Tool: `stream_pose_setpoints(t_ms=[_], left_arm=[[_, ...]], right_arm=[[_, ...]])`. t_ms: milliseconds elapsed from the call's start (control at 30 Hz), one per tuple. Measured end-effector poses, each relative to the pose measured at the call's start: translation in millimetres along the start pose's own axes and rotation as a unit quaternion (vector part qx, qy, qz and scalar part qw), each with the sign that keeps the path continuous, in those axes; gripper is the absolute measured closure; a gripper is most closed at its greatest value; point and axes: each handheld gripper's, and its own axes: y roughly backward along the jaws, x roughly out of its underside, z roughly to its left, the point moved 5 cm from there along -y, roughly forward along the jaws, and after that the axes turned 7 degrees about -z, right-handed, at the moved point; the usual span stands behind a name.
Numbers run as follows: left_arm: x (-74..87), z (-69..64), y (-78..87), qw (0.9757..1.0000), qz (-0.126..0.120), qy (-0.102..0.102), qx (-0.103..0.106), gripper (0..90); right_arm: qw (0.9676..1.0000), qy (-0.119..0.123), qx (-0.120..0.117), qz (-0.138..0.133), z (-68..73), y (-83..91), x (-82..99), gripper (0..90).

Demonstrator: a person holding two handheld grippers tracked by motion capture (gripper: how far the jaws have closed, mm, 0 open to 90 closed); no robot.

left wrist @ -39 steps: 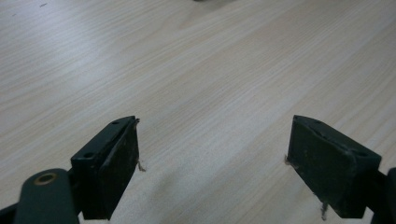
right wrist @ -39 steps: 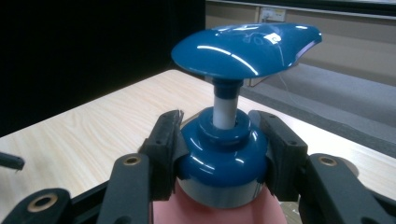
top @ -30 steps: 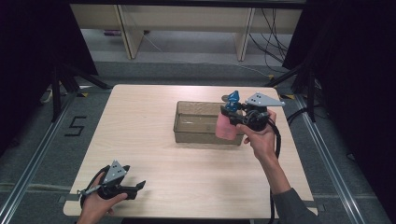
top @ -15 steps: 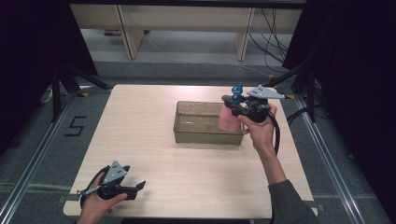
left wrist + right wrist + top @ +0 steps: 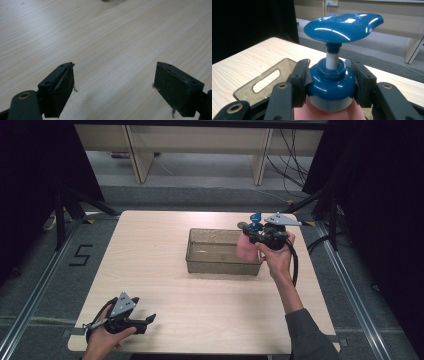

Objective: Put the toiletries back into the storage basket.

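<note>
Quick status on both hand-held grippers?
Left hand-held gripper: open, empty, low over the table.
Right hand-held gripper: shut on the pump bottle, at the bin.

Glossy blue plastic pump cap (image 5: 329, 87), matt pale wood-grain table (image 5: 150, 265).

The right hand-held gripper (image 5: 252, 236) is held up at the end of an outstretched forearm, its jaws clamped from both sides. The left hand-held gripper (image 5: 148, 319) lies low near the person's side, jaws spread wide apart.

black "5" (image 5: 80, 255) marked on floor (image 5: 45, 285), left of table (image 5: 150, 270)
</note>
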Motion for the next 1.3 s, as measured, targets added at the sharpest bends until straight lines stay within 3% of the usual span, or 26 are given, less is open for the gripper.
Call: stream_pose_setpoints(t_ms=[33, 67, 133, 167, 200, 500, 567, 633, 667, 1033, 1100, 1133, 1167, 1200, 1267, 1300], left_arm=[[-0.2, -0.4, -0.5, 1.0000, -0.002, 0.003, -0.001, 16.2], [-0.8, 3.2, 0.3, 0.9998, 0.005, -0.016, -0.005, 16.2], [-0.7, 3.8, 0.8, 0.9997, 0.007, -0.023, -0.004, 16.2], [0.0, 0.7, 0.5, 1.0000, 0.002, -0.006, 0.000, 16.2], [-0.4, 0.6, 0.3, 1.0000, 0.000, -0.003, -0.001, 16.2], [-1.1, 0.2, 0.7, 1.0000, 0.006, -0.008, -0.001, 16.3], [-1.0, -1.5, -0.1, 1.0000, -0.003, 0.001, -0.001, 16.3], [-1.3, 0.8, 0.8, 1.0000, 0.004, -0.005, 0.000, 16.3], [-1.3, 1.4, 0.9, 0.9999, 0.002, -0.011, 0.000, 16.3], [-1.4, 0.8, 0.9, 1.0000, 0.003, -0.005, 0.000, 16.4], [-1.4, 1.8, 1.0, 0.9999, 0.003, -0.014, 0.001, 16.4], [-1.7, 1.0, 0.7, 1.0000, -0.002, -0.009, 0.001, 16.4], [-1.6, 1.3, 1.8, 0.9999, 0.004, -0.009, -0.001, 16.4], [-1.8, 1.7, 1.5, 1.0000, 0.003, -0.009, -0.002, 16.4], [-1.4, 1.6, 2.2, 0.9999, 0.003, -0.010, -0.001, 16.4], [-1.5, 0.0, 1.5, 1.0000, -0.003, -0.002, -0.001, 16.4]], right_arm=[[1.0000, 0.008, -0.001, -0.003, -2.2, -2.5, 2.4, 53.5], [1.0000, -0.004, -0.003, 0.004, -1.0, -2.3, 3.9, 53.4], [0.9999, -0.009, -0.003, 0.006, -1.3, -4.3, 6.8, 53.5], [1.0000, 0.001, -0.002, 0.001, -3.3, -5.2, 7.2, 53.4], [1.0000, -0.002, -0.001, 0.003, -3.1, -5.5, 8.1, 53.5], [0.9999, 0.000, -0.003, 0.015, -3.7, -9.8, 17.3, 53.5], [0.9999, -0.001, -0.004, 0.011, -3.4, -11.3, 18.2, 53.5], [0.9998, 0.010, 0.001, 0.016, -4.7, -11.7, 20.5, 53.4], [0.9999, -0.005, 0.002, 0.015, -2.7, -12.0, 21.7, 53.4], [0.9997, 0.003, 0.000, 0.022, -6.9, -15.2, 30.9, 53.4], [0.9995, 0.004, 0.003, 0.031, -7.1, -15.1, 32.9, 53.4], [0.9995, 0.000, -0.004, 0.032, -6.4, -16.2, 34.0, 53.4], [0.9994, 0.008, 0.002, 0.032, -8.0, -16.2, 34.9, 53.5], [0.9994, -0.008, 0.006, 0.033, -6.1, -17.0, 37.0, 53.4], [0.9993, -0.002, 0.000, 0.038, -7.2, -16.9, 37.7, 53.4], [0.9992, 0.003, 0.000, 0.040, -8.2, -16.6, 38.4, 53.4]])
